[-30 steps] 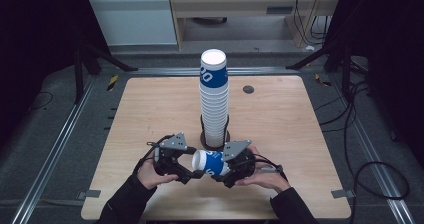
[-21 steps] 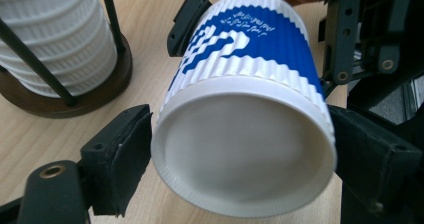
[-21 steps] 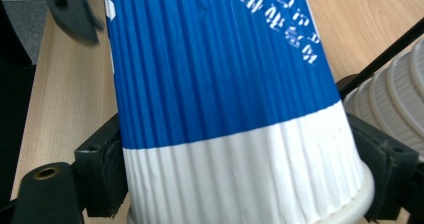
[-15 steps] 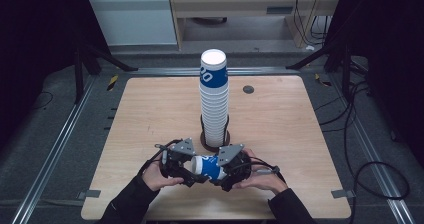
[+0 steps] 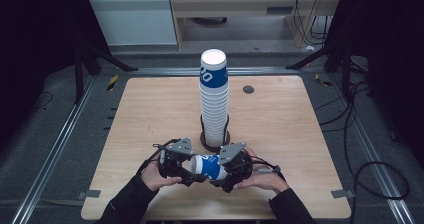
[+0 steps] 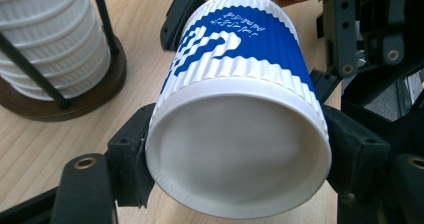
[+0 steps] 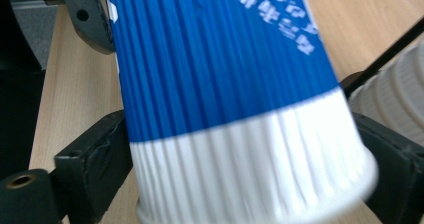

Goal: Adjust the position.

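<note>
The paper cup lies on its side just above the worktop, in front of the cup stack, between both grippers. Left gripper has just been closing and its pads press the cup's closed end. Right gripper has just been opening, the cup's rim end between its jaws (pads look close, prob. not clamping). Light, thin-walled, crushes easily; ribbed sleeve gives friction, so hold near the stiffer base w/ gentle squeeze.

High cam above table, looking fwd/down — both tool cams close-up on cup.
</note>
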The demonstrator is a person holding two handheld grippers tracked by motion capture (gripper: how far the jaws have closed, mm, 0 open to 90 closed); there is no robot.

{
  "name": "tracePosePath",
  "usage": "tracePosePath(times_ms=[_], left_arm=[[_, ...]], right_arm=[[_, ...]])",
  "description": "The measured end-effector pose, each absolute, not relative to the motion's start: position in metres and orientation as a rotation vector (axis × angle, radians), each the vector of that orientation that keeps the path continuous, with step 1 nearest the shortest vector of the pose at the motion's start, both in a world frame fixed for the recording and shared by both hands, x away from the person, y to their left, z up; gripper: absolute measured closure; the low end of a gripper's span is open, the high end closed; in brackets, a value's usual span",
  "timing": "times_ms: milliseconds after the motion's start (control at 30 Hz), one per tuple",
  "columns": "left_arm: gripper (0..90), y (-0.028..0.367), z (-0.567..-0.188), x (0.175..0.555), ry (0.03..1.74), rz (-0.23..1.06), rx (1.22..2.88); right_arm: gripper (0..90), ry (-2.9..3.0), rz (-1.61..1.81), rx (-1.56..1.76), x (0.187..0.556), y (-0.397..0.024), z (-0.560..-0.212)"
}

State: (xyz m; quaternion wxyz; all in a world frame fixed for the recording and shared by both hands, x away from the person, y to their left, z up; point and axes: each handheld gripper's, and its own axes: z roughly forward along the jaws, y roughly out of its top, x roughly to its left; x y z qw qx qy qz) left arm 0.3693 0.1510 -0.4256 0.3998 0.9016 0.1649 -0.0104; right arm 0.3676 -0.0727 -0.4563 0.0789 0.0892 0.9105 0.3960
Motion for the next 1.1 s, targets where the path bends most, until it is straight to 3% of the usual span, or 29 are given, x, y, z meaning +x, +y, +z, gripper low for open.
tracePosePath(times_ms=[367,700,1100], left_arm=[[25.5,0.173,-0.420,0.375,0.456,0.023,2.226],[25.5,0.188,-0.413,0.376,0.442,0.029,2.072],[25.5,0.173,-0.415,0.370,0.364,-0.030,2.056]], right_arm=[[6.2,2.635,1.340,0.370,0.373,-0.098,-0.437],[6.6,2.600,1.463,0.422,0.376,-0.113,-0.430],[7.5,2.637,1.578,0.388,0.374,-0.106,-0.434]])
